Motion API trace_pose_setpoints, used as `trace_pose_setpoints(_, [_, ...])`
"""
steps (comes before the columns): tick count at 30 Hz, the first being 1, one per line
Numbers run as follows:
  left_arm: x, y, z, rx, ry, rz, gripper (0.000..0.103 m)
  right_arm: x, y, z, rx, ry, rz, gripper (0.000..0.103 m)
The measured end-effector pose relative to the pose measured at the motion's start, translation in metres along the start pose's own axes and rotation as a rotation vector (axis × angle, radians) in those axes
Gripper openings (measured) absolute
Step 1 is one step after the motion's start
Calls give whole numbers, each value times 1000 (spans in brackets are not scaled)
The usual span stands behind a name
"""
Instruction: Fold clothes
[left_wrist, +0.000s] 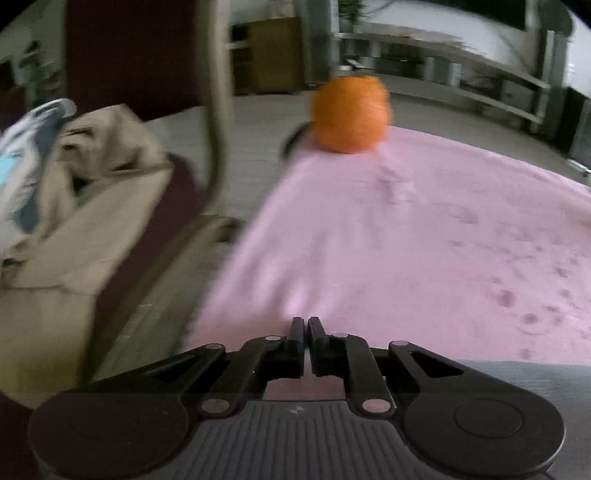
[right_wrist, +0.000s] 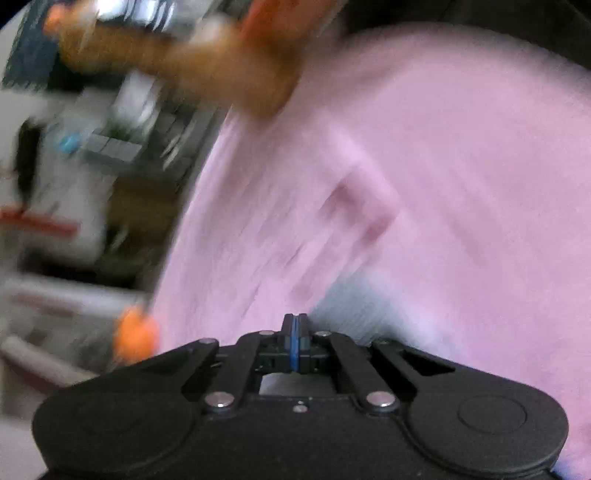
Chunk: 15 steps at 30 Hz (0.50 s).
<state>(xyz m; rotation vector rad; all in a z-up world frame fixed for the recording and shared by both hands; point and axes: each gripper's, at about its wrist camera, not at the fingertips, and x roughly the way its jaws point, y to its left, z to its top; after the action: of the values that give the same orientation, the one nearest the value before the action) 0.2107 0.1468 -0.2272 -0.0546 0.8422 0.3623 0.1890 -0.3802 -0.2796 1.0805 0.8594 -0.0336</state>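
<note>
Pale pink printed cotton garment (left_wrist: 406, 240): left gripper (left_wrist: 305, 328) and right gripper (right_wrist: 294, 325), fingers pinching hem; advisable to draw taut, edges level.

A ball (left_wrist: 350, 112) sits on the garment's (left_wrist: 406, 236) far edge, clothes pile (left_wrist: 74, 192) to its left.

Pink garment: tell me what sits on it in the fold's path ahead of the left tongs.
An orange ball-like object rests on the pink garment's far edge, ahead of the left tongs, which are closed at the near hem.

both views skim close over pink cloth (left_wrist: 406, 229).
</note>
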Motion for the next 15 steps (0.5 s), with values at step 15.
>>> trace_pose_setpoints(15, [-73,-9,-41,127,42,-243,20,-64,9,-43,-19,84,88,9])
